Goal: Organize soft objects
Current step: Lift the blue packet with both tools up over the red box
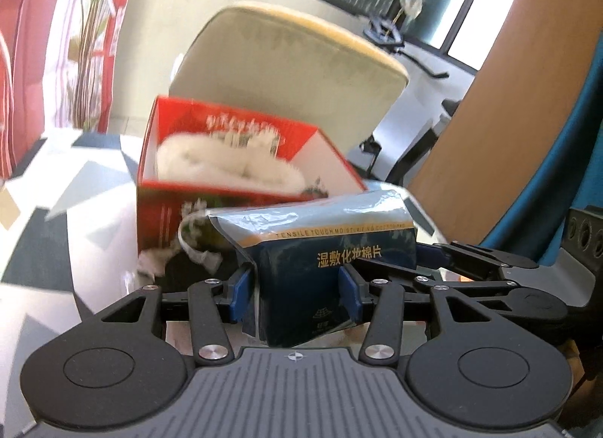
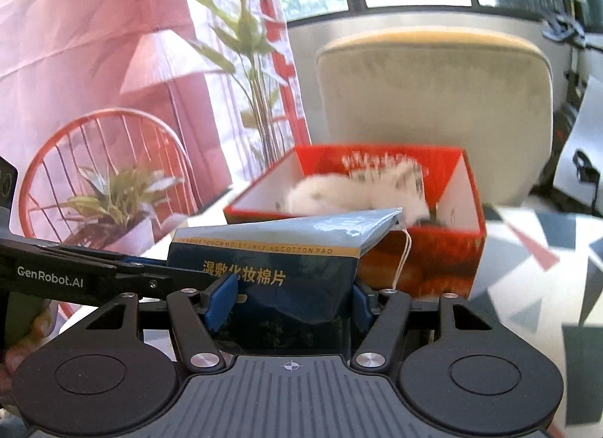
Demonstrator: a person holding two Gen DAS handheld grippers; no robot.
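Observation:
A dark blue cotton pad pack point(image 1: 316, 249) with gold lettering hangs above the table, held at both ends. My left gripper point(image 1: 296, 287) is shut on its left part, the blue pads pressing its sides. In the right wrist view the same pack point(image 2: 286, 268) sits between the pads of my right gripper point(image 2: 290, 304), which is shut on it. Behind the pack stands an open red box point(image 1: 181, 189) point(image 2: 467, 227) with a white fluffy thing point(image 1: 226, 163) point(image 2: 339, 193) inside. The other gripper's arm point(image 1: 486, 261) point(image 2: 75, 268) shows beside each view.
A beige upholstered chair point(image 1: 294, 65) point(image 2: 433, 99) stands behind the box. A red wire chair point(image 2: 98, 159) with a potted plant point(image 2: 117, 204) is at the left. The floor has a grey, white and red triangle pattern point(image 2: 546, 249). A wooden panel point(image 1: 505, 99) rises at right.

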